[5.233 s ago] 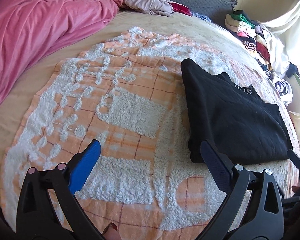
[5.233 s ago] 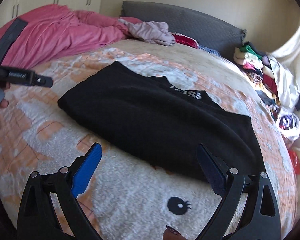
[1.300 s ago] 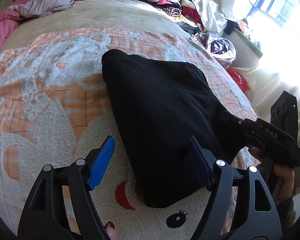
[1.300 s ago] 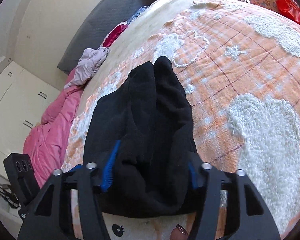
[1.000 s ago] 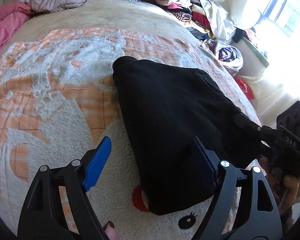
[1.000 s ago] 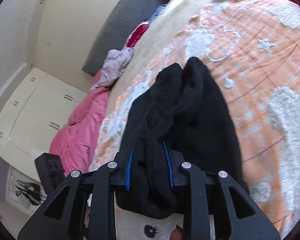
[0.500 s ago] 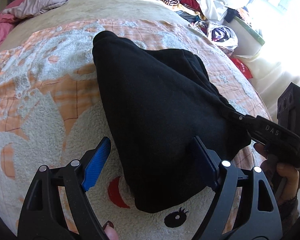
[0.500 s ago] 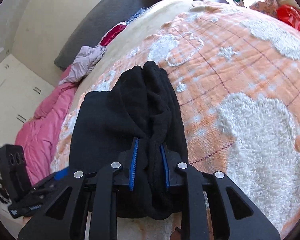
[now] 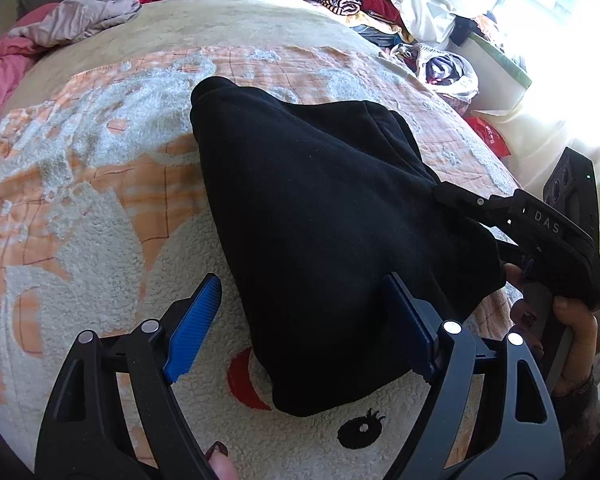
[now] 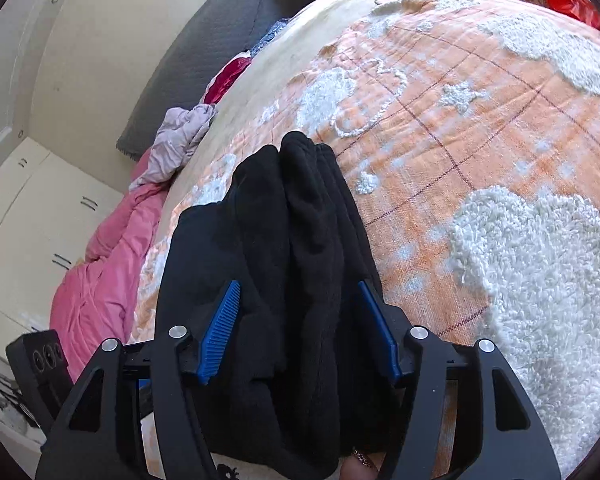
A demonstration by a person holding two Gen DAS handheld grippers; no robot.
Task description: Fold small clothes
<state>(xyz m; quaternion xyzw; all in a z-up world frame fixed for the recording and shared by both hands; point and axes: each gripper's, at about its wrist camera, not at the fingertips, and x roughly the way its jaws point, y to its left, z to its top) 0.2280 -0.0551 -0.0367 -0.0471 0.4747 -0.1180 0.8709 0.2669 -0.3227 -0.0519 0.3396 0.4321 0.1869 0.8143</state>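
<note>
Now the black garment (image 10: 300, 260) lies bunched between the right gripper's (image 10: 300, 334) opening jaws.

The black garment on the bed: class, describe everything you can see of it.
The black garment is soft, fleecy-looking knit, folded into thick layers with bunched ridges. It lies on the orange-and-white blanket. The right gripper straddles one end, its jaws opening, pads apart from the cloth. The left gripper hovers open over the near corner.

left wrist: close, angled down | right wrist: close, shallower | shared: black garment (image 9: 320, 216) on blanket (image 9: 100, 184)
</note>
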